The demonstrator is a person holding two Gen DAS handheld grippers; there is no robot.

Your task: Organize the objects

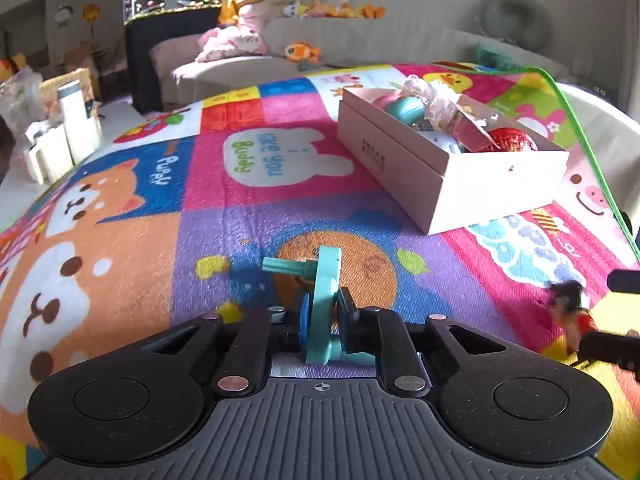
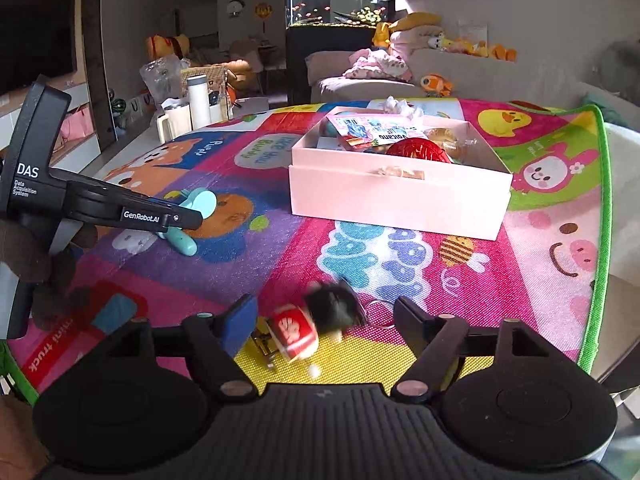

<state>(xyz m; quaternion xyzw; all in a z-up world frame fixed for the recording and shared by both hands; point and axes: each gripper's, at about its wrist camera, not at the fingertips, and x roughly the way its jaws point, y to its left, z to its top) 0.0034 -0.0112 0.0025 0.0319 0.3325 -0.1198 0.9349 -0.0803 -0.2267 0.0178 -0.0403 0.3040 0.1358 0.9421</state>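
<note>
Both cams sit low on the grippers, angled down over the play mat. They share the pink box and the sofa behind.

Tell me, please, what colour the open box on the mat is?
Pale pink box, clearest in the right wrist view.

Doll keychain between open gripper

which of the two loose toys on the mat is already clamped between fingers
The teal plastic toy, pinched by the left gripper. The red doll keychain lies loose on the mat between the right gripper's open fingers.
</note>
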